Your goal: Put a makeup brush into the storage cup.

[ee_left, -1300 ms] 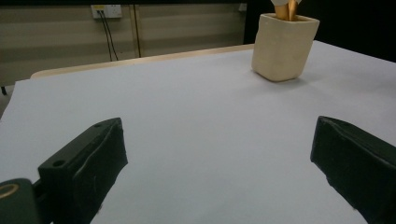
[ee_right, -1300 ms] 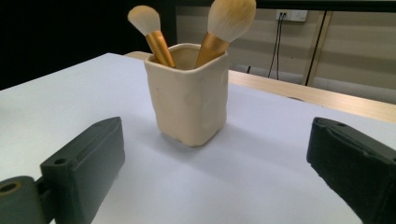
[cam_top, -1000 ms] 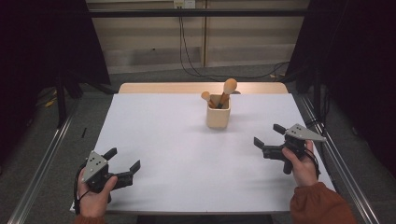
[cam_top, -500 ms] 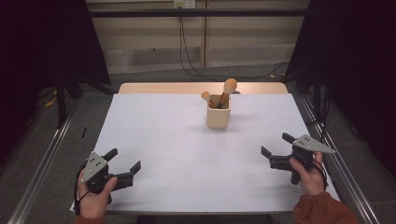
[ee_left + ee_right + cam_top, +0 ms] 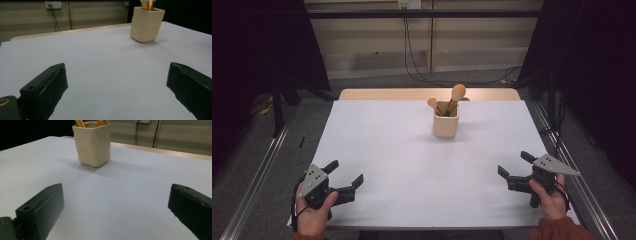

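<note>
Since the earlier frame the right gripper [image 5: 516, 166] has drawn back toward the counter's [image 5: 382, 150] near edge, jaws wide like the left gripper [image 5: 344, 172], while both gripper views show the cream cup [image 5: 146, 23] of wooden utensils [image 5: 453, 99] beyond spread, empty jaws.

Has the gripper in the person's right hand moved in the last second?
Yes. The right gripper has drawn back toward the person's near table edge, farther from the cream utensil holder, which stayed put.
</note>
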A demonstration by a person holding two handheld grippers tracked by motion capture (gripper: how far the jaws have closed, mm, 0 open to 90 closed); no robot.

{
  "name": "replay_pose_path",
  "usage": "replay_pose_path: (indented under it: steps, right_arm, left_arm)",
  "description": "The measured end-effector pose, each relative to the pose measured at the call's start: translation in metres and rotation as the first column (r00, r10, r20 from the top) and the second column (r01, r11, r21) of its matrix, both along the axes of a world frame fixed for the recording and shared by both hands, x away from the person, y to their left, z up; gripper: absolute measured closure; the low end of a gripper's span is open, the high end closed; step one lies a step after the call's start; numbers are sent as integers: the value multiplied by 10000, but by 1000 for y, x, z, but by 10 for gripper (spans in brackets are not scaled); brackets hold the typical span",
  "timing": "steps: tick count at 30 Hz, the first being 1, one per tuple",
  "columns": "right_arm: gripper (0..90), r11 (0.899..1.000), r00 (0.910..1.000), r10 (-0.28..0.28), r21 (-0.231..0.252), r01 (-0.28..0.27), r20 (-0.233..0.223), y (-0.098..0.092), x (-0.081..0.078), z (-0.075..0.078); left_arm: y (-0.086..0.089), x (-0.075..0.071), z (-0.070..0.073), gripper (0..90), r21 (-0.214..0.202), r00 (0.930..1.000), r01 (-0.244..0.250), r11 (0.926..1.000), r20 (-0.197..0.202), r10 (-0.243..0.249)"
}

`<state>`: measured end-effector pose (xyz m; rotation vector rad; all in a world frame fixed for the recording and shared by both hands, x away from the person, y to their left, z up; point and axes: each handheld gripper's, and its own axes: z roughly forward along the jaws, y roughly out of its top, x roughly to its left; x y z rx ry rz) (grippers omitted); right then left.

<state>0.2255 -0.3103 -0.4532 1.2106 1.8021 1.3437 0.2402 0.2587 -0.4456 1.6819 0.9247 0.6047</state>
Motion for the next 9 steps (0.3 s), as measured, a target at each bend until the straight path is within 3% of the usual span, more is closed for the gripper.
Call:
replay_pose_path:
  steps: [9]
  right_arm:
    - [5, 9999, 9998, -151, 6, 151, 89, -2, -1, 1]
  left_arm:
    - [0, 2, 0, 31, -24, 10000, 29, 10000, -55, -30]
